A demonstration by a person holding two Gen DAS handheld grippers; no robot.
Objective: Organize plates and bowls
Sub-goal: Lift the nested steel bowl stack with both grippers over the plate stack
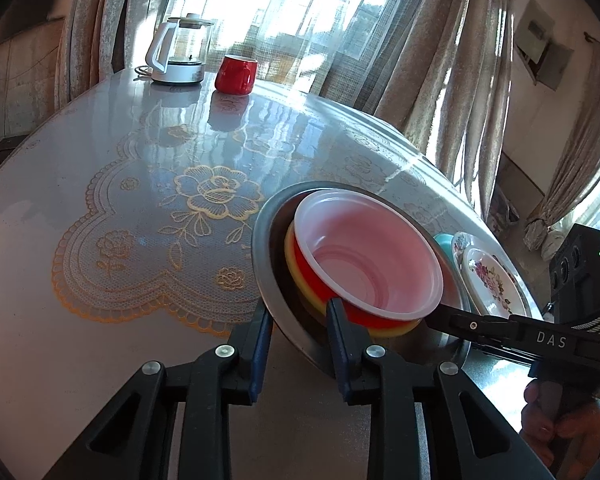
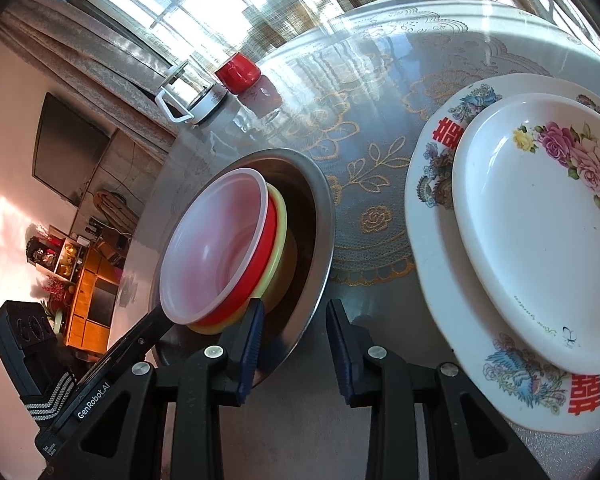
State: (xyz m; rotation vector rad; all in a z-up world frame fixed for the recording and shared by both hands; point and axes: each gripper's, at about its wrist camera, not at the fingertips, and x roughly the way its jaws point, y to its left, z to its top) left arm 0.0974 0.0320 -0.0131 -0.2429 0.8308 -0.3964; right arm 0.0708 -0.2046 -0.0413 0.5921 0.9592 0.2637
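A steel basin (image 1: 265, 240) (image 2: 324, 216) on the round table holds a red bowl with a white inside (image 1: 368, 252) (image 2: 216, 240) nested in a yellow bowl (image 1: 294, 264) (image 2: 281, 232). My left gripper (image 1: 296, 320) straddles the basin's near rim, one finger outside and one inside against the yellow bowl, shut on the rim. From the opposite side my right gripper (image 2: 296, 316) grips the rim the same way. To its right a small floral plate (image 2: 540, 220) lies on a larger patterned plate (image 2: 432, 184).
A glass kettle (image 1: 180, 52) and a red mug (image 1: 236, 74) stand at the table's far edge by the curtained window. A teal dish (image 1: 444, 240) peeks out behind the basin beside the plates (image 1: 492, 280). A lace-patterned glossy cover (image 1: 140, 220) spreads left of the basin.
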